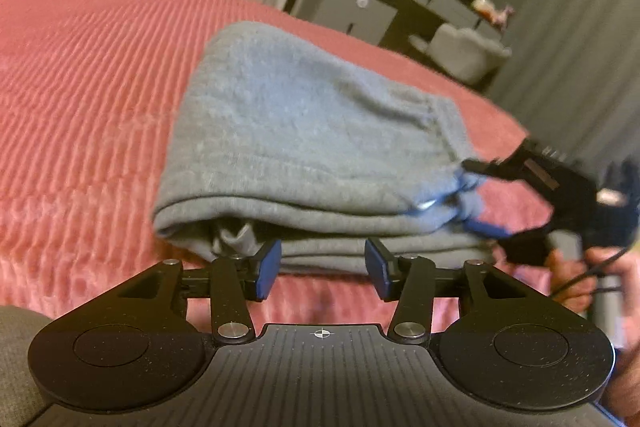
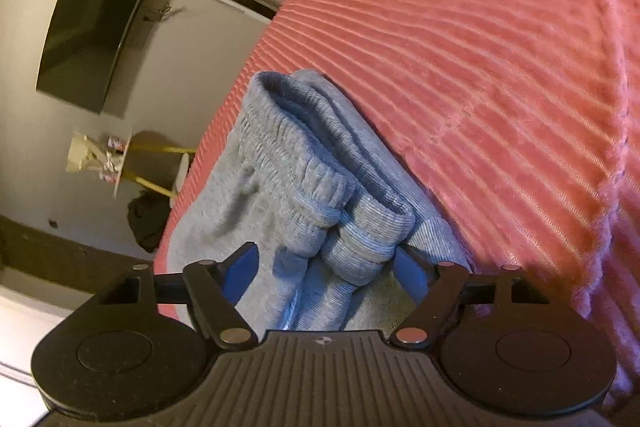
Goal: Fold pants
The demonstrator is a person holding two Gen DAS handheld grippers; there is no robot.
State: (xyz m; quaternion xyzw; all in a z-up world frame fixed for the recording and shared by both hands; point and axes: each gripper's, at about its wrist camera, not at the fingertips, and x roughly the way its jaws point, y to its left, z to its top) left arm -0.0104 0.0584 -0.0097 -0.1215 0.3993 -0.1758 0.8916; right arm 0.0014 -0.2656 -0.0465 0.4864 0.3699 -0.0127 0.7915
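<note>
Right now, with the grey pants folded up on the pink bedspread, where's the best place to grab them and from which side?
Probably grip the grey pants at the stacked ribbed waistband and cuffs, coming in low along the bedspread from that open end. The layers bunch into thick rolls there, between the right gripper's spread pads, so one pinch catches them all. The rounded fold offers no edge.

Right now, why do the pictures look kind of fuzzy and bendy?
Left wrist view: the pants and the other hand-held gripper are smeared by motion blur, and the corners go dark from the fisheye. Right wrist view: the bedspread bulges in a curve, the room looks tipped sideways, and the TV is soft; the light is dim and warm.
</note>
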